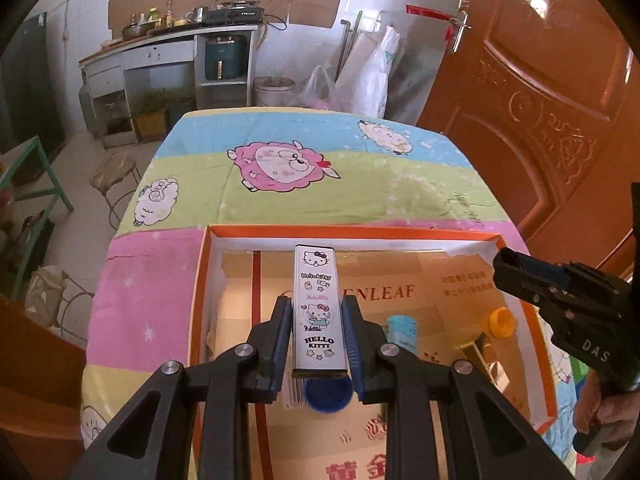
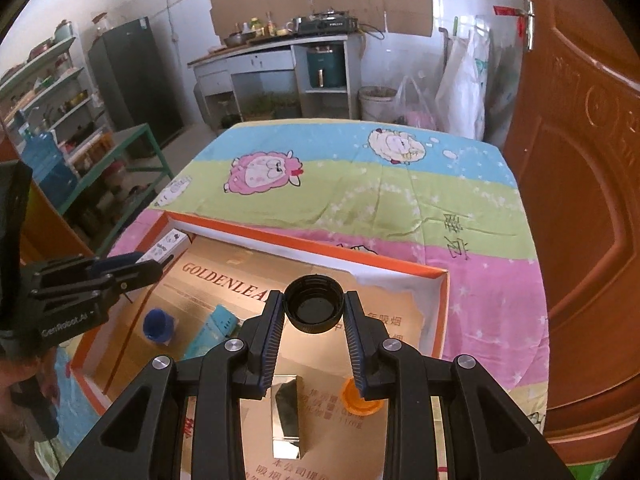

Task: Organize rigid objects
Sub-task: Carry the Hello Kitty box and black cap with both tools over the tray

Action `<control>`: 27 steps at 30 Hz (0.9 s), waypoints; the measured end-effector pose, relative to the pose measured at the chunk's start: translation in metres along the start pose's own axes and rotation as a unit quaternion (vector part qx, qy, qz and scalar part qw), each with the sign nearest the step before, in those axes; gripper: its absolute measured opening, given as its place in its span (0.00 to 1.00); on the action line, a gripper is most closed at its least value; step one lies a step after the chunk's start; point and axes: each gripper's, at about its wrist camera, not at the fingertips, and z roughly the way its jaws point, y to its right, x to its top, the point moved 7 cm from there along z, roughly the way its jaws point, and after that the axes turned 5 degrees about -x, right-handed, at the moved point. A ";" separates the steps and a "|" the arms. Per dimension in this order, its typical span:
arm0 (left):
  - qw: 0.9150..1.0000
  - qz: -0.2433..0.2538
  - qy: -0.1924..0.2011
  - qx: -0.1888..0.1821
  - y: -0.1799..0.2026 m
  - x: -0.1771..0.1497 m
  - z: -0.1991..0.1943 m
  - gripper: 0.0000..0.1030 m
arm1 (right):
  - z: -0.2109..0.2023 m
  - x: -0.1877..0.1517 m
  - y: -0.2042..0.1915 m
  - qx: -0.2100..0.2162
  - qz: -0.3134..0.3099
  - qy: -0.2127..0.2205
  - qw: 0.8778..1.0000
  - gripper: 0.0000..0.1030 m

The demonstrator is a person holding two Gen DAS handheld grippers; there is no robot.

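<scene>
Hiding blue cap (image 1: pixel 328 397): Hello Kitty case (image 1: pixel 318 312)

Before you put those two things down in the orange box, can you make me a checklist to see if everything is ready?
1. Left gripper holds the white Hello Kitty rectangular case firmly between its jaws: ok.
2. Right gripper holds the black round plastic cap at its jaw tips: ok.
3. Both grippers are over the orange-rimmed cardboard box: ok.
4. Spot under the case is free: not ok, the blue round cap lies right below it.
5. Spot under the black cap is free: cannot tell; the orange round cap and the shiny gold rectangular box lie close by.
</scene>
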 end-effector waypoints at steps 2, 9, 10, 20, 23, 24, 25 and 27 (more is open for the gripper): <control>1.000 0.000 -0.001 0.004 -0.001 0.001 0.002 0.26 | 0.006 -0.001 0.000 -0.001 0.000 -0.004 1.000 0.30; 1.000 -0.002 -0.015 0.014 -0.011 0.001 0.017 0.26 | 0.023 -0.006 -0.001 0.003 0.002 -0.017 1.000 0.30; 1.000 -0.002 -0.016 0.015 -0.012 0.001 0.019 0.26 | 0.025 -0.007 -0.001 0.003 0.003 -0.018 1.000 0.30; 0.999 -0.003 -0.031 0.016 -0.019 -0.002 0.031 0.26 | 0.039 -0.010 -0.005 0.004 0.000 -0.029 1.000 0.30; 0.999 -0.003 -0.031 0.015 -0.019 -0.001 0.034 0.26 | 0.040 -0.011 -0.006 0.002 -0.003 -0.030 1.000 0.30; 0.999 -0.003 -0.031 0.015 -0.019 -0.002 0.034 0.26 | 0.041 -0.011 -0.006 0.002 -0.003 -0.030 1.000 0.30; 0.999 -0.003 -0.031 0.014 -0.019 -0.001 0.035 0.26 | 0.042 -0.011 -0.006 0.002 -0.003 -0.031 0.999 0.30; 0.999 -0.005 -0.030 0.013 -0.020 -0.001 0.036 0.26 | 0.043 -0.013 -0.006 0.000 -0.004 -0.034 0.999 0.30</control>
